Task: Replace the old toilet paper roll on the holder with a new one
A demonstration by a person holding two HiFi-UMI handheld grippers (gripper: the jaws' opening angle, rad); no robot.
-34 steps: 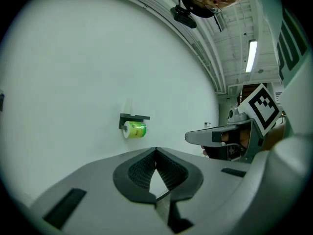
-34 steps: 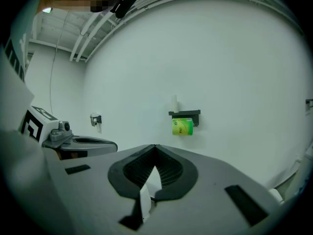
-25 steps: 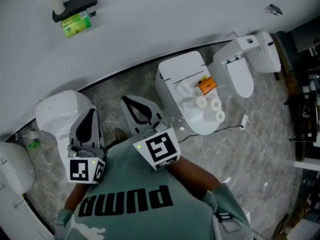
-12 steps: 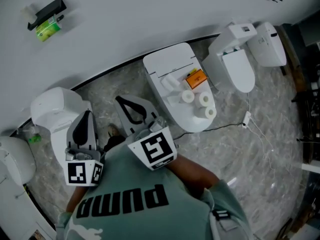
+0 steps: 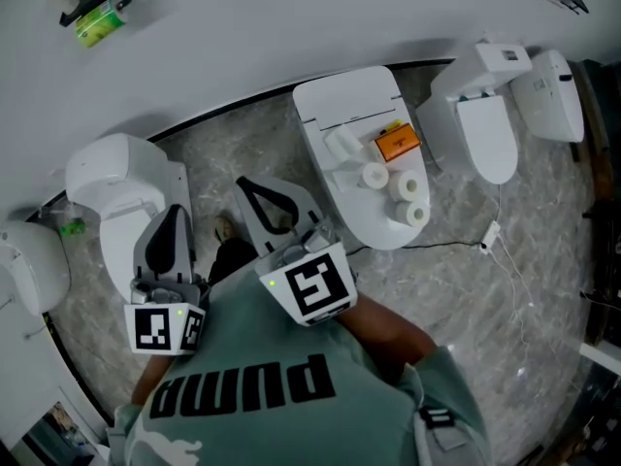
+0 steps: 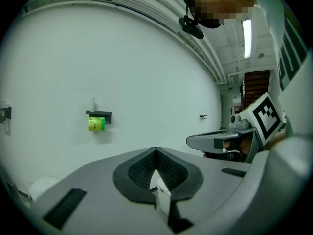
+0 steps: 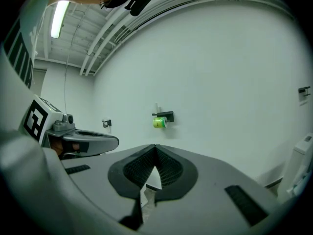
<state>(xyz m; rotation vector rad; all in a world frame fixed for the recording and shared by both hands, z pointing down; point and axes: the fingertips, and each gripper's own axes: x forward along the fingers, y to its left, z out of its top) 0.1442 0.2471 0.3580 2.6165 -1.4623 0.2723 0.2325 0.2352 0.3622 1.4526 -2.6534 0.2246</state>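
green roll (image 7: 159,123) under its black holder (image 7: 165,115) on the white wall, well ahead of both tools
left gripper (image 6: 155,152) and right gripper (image 7: 155,149) point side by side toward that wall, each with jaws pressed together and nothing between them. three white rolls (image 5: 374,175) lie on a closed toilet (image 5: 340,100) off to the right gripper's right, just beside an orange pack (image 5: 398,144).

Left tool (image 6: 156,152), right tool (image 7: 155,148): jaws together, empty.

Orange box (image 5: 398,143) on white toilet (image 5: 349,100); marble floor (image 5: 456,304).
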